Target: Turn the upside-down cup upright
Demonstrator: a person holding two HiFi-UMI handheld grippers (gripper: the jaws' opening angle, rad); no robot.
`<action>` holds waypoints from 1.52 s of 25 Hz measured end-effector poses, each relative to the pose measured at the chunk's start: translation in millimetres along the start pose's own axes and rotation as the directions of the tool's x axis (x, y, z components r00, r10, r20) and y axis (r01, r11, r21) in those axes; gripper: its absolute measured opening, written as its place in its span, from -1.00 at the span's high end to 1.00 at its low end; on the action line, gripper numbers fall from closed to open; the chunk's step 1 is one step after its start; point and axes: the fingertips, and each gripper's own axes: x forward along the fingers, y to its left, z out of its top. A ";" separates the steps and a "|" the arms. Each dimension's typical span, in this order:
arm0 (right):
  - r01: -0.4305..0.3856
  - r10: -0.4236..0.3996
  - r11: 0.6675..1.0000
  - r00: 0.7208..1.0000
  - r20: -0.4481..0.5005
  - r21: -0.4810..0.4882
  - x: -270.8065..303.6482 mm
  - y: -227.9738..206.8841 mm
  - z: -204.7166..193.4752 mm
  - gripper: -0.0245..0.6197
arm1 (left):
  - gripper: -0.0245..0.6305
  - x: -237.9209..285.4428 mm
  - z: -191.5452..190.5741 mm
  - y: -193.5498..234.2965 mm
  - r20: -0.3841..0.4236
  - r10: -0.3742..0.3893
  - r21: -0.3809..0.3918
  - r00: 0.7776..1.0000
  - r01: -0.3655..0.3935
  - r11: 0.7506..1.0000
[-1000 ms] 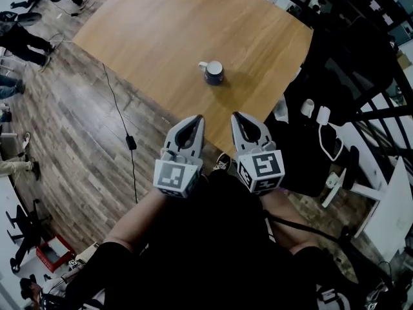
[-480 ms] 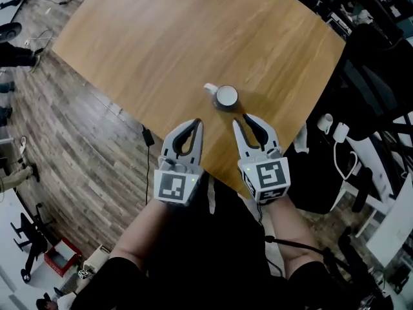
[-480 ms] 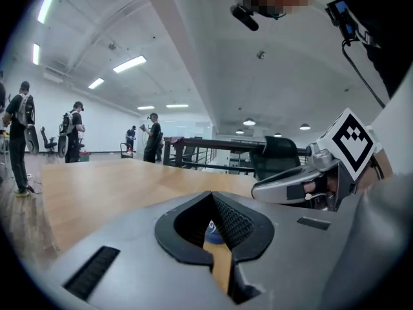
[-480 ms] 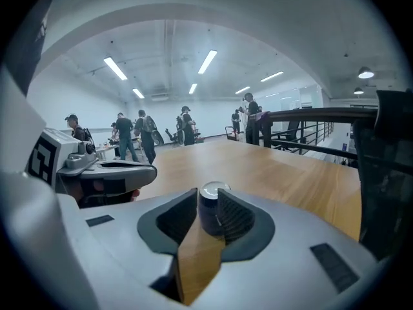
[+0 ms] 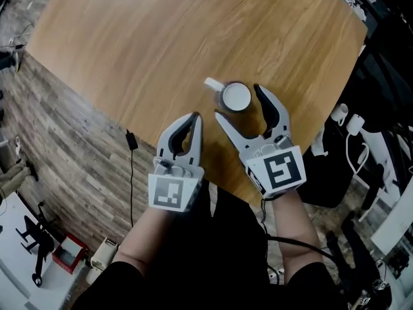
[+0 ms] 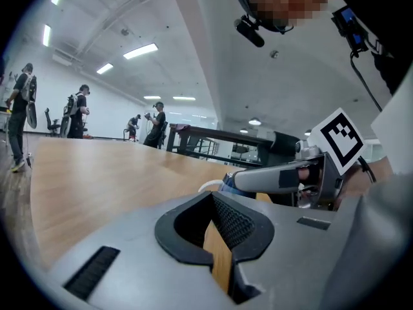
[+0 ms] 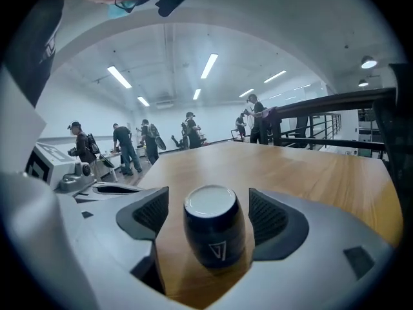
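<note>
Your right gripper (image 5: 239,102) has just opened wide around the upside-down cup (image 7: 215,234), pads clear of it; your left gripper (image 5: 195,117) is closed, empty.

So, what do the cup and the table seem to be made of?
Cup: likely glazed ceramic. Its dark blue wall is glossy with soft highlights, and the upturned base is white. Table: a wood-look top, warm brown with straight grain lines and a satin sheen. Whether it is solid wood, veneer or laminate cannot be told.
</note>
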 end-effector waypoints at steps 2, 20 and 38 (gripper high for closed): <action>-0.010 0.010 1.000 1.000 -0.008 -0.019 8.0 0.9 -4.0 -0.10 | 0.90 -0.9 -10.1 1.5 -0.069 0.003 0.004 0.998 -0.003 1.000; 0.000 0.002 0.996 1.000 0.013 -0.092 50.4 -6.5 4.8 -0.10 | 0.90 2.2 -31.0 16.3 -0.144 -0.033 -0.012 0.989 0.031 0.999; 0.078 -0.080 0.997 0.988 0.131 0.015 10.8 -29.5 52.9 -0.10 | 0.20 18.6 -25.4 -27.0 -0.200 -0.346 -0.044 0.917 0.344 0.938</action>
